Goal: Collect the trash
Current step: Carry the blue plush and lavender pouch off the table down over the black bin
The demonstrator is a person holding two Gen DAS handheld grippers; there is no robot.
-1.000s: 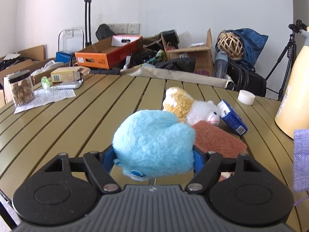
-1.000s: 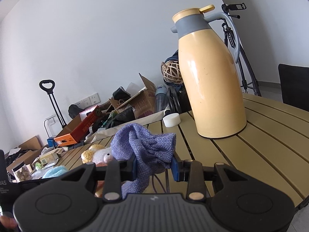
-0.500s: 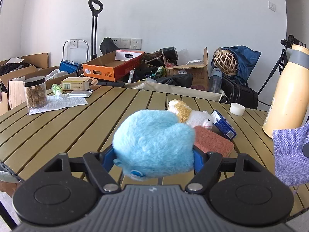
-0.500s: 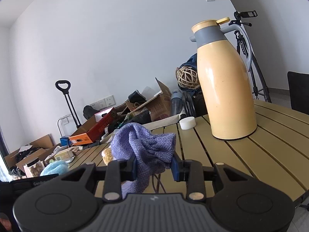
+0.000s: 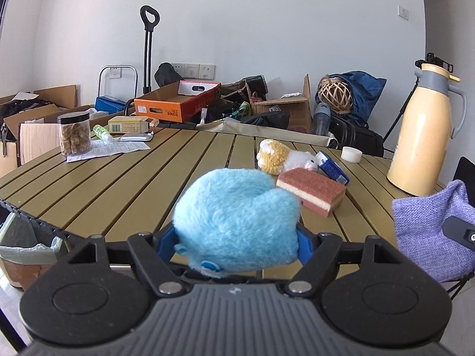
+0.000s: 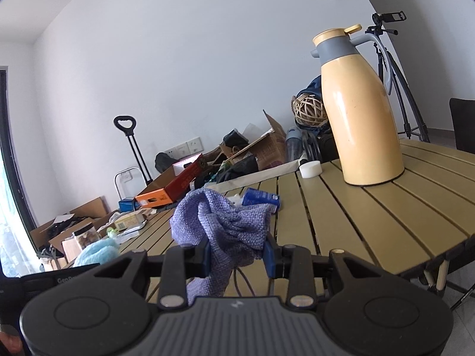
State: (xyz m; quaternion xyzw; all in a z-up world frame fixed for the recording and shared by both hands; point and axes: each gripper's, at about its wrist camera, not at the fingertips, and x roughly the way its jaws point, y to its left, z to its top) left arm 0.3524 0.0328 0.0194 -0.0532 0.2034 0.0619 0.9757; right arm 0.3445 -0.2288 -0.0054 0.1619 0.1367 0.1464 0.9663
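Blue plush point(image 5: 236, 221) in L gripper point(image 5: 236, 243), purple cloth point(image 6: 225, 222) in R gripper point(image 6: 237, 255)

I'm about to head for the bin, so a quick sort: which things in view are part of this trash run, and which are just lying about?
In the job:
- blue plush, shut in the left gripper
- purple cloth, shut in the right gripper
- lined bin beside the table edge

Lying about:
- sponge
- sheep plush
- yellow jug
- jar
- white cap
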